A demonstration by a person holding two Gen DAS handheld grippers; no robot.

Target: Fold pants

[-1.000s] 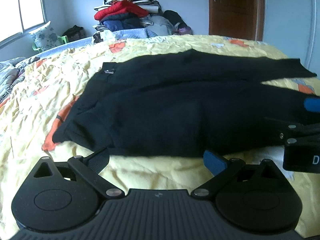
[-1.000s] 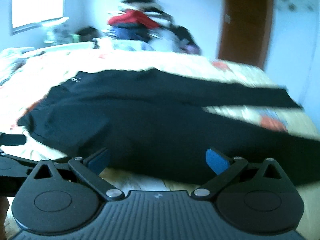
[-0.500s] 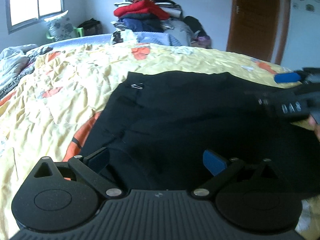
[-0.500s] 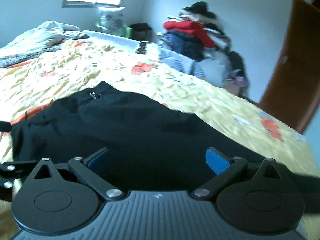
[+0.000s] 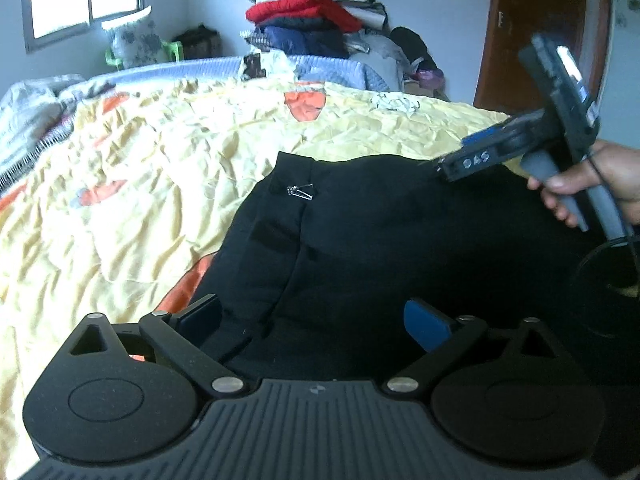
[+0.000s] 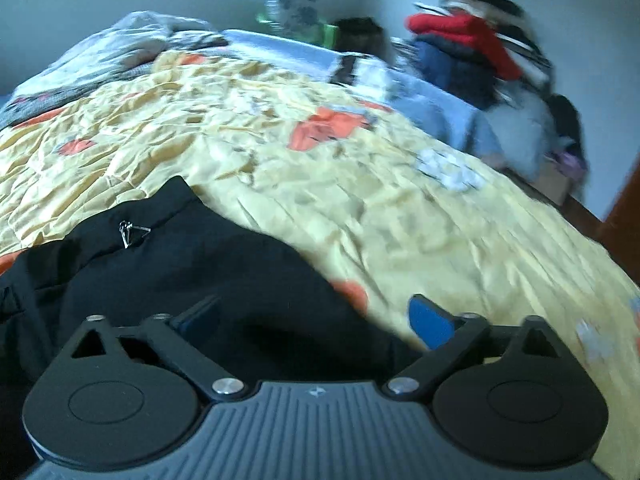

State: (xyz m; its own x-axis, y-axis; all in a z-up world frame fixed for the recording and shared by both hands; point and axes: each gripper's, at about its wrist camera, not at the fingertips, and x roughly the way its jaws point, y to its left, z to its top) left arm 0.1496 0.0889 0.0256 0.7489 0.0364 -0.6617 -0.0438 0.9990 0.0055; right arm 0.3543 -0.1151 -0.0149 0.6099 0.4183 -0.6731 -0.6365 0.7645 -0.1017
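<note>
Black pants [image 5: 360, 240] lie spread on the yellow bed cover [image 5: 132, 184], waistband with a metal clasp [image 5: 300, 192] toward the far side. My left gripper [image 5: 316, 320] is open and empty, just above the waist part of the pants. My right gripper [image 6: 316, 320] is open and empty, over the far edge of the pants [image 6: 200, 264] where they meet the cover [image 6: 360, 200]. The right gripper also shows in the left wrist view [image 5: 472, 152], held by a hand at the right, above the pants' far edge.
A pile of clothes [image 5: 312, 24] with a red jacket stands beyond the bed's far edge. A brown door [image 5: 540, 40] is at the right, a window [image 5: 84, 0] at the left. Grey bedding [image 6: 112, 52] lies at the bed's left end.
Both grippers have moved forward and left over the pants toward the waistband. The right gripper has risen and swung to the pants' far edge. Both stayed open.
</note>
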